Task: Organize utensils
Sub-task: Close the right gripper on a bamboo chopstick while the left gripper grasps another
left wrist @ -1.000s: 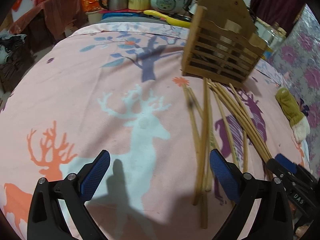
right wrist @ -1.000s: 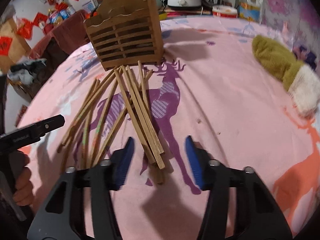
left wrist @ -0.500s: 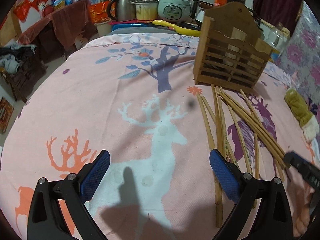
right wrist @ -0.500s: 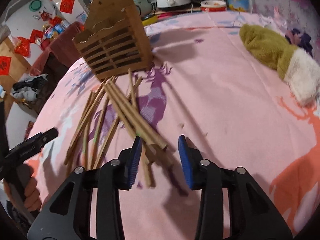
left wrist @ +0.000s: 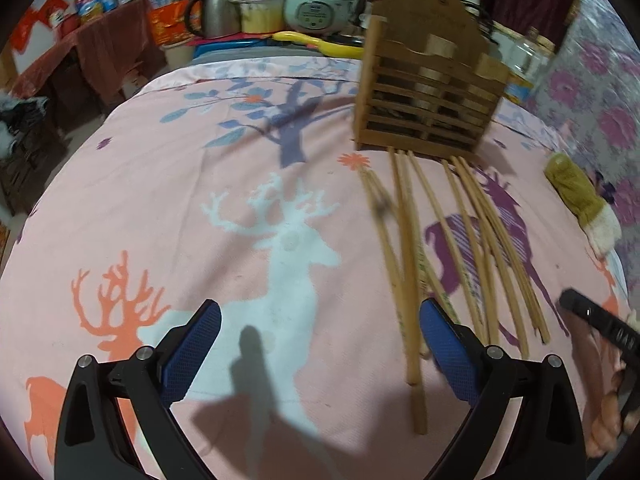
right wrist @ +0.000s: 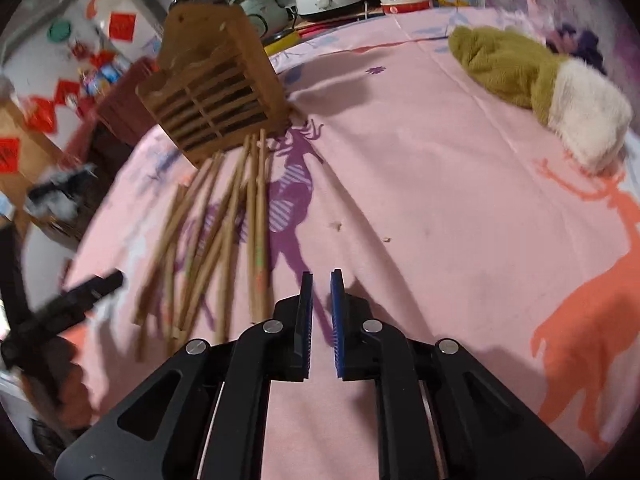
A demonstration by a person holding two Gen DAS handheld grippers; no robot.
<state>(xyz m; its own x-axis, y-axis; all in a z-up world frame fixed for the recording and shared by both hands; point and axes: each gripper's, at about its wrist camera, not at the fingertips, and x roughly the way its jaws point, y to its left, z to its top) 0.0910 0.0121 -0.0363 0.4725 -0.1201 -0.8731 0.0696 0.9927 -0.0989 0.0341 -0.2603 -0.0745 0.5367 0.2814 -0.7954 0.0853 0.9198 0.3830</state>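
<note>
Several wooden chopsticks [left wrist: 404, 264] lie fanned out on the pink deer-print cloth, their far ends near a slatted wooden holder [left wrist: 428, 92] that stands upright. My left gripper [left wrist: 320, 308] hovers open and wide over the cloth, its right finger beside the nearest chopstick ends, holding nothing. In the right wrist view the chopsticks [right wrist: 256, 216] lie just left of my right gripper [right wrist: 321, 280]. Its jaws are closing, with a narrow gap left and nothing between them. The holder [right wrist: 216, 92] is behind the chopsticks.
An olive and white plush mitt [right wrist: 520, 72] lies at the right side of the cloth. Kettle, rice cooker and pots [left wrist: 316, 4] crowd the counter behind the table edge. A hand on the other gripper [right wrist: 80, 296] shows at the left.
The right gripper's jaws came together from wide apart to nearly touching, and it shifted right, off the chopstick ends. The chopsticks shifted and now lie in a straighter bunch. The left gripper stayed open.
</note>
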